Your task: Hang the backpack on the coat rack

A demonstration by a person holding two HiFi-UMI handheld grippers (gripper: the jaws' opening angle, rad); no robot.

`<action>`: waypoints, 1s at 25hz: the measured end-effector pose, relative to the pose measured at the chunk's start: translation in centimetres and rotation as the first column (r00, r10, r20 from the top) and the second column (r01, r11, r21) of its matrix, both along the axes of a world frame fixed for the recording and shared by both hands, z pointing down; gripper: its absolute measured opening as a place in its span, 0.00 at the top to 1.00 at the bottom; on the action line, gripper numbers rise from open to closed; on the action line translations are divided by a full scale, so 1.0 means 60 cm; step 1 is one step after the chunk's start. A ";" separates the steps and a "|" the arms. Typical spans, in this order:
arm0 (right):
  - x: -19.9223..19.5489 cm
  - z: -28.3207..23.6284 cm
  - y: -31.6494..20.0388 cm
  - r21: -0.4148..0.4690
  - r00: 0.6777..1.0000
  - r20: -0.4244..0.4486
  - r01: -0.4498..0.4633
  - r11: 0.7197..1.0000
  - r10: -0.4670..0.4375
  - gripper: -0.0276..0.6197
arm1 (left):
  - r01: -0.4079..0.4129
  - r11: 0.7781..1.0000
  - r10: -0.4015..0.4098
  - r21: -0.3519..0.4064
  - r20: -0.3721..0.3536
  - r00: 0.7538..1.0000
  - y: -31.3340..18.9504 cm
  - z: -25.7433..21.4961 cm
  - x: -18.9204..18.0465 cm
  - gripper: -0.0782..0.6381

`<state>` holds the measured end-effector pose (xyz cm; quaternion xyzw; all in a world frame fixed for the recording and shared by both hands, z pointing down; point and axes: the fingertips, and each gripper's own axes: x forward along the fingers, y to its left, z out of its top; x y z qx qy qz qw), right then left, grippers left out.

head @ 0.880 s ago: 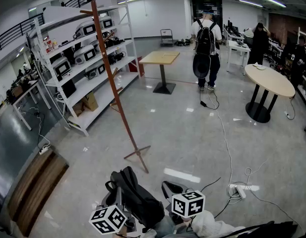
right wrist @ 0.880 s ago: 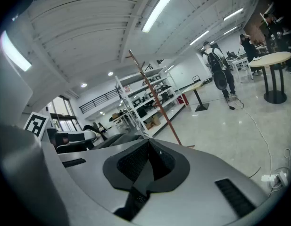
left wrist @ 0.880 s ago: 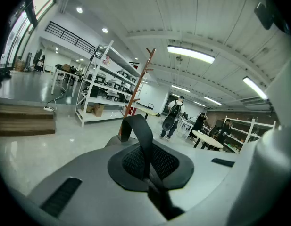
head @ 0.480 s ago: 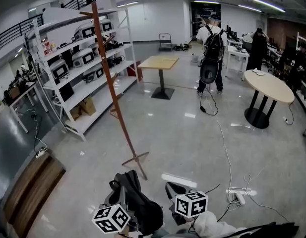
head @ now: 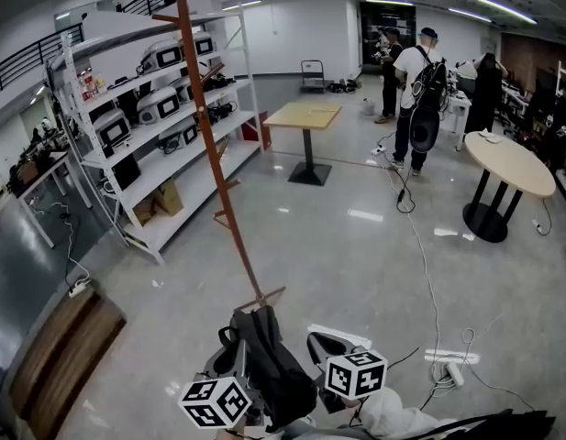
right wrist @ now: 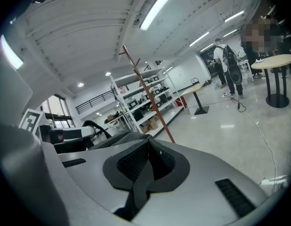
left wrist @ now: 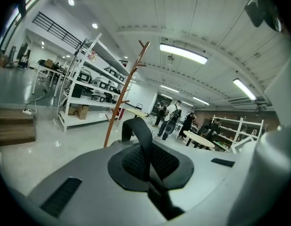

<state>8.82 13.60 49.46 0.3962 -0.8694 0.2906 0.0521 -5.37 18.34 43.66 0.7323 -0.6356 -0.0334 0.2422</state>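
Note:
The black backpack (head: 275,367) hangs low in the head view, held up between my two grippers. Its top covers the foot of the brown coat rack (head: 212,140), which stands tilted just beyond it. My left gripper (left wrist: 146,160) is shut on a black backpack strap (left wrist: 139,134) that loops up out of its pads. Another black strap (right wrist: 136,188) runs between the pads of my right gripper (right wrist: 141,166), which is shut on it. Both marker cubes, left (head: 216,401) and right (head: 356,375), show at the bottom edge. The rack also rises ahead in the left gripper view (left wrist: 122,95) and the right gripper view (right wrist: 146,95).
White shelving (head: 140,108) with equipment lines the left. A square table (head: 305,115) and a round table (head: 510,161) stand farther off. A person wearing a backpack (head: 418,90) stands at the back. A power strip (head: 452,357) and cable lie on the floor at right; a wooden platform (head: 58,356) is at left.
The view has closed in on the coat rack, whose foot now sits right behind the backpack. The backpack and both cubes moved slightly right. The person at the back walked to the right.

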 end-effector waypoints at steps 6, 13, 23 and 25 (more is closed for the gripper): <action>-0.045 -0.017 -0.067 0.033 1.000 -0.003 0.003 0.999 -0.003 0.94 | -0.041 0.999 0.041 0.005 -0.001 0.999 -0.073 -0.006 -0.021 0.89; -0.101 -0.047 -0.148 0.072 1.000 0.006 0.006 0.997 -0.006 0.94 | -0.078 0.997 0.078 0.012 0.022 0.997 -0.146 -0.009 -0.039 0.89; -0.134 -0.016 -0.251 0.054 0.999 -0.003 -0.054 0.997 0.054 0.94 | -0.129 0.991 0.129 0.030 0.010 0.992 -0.257 0.001 -0.077 0.89; -0.142 -0.014 -0.271 0.052 0.998 0.000 -0.066 0.996 0.066 0.94 | -0.144 0.989 0.144 0.032 0.009 0.990 -0.278 0.001 -0.083 0.89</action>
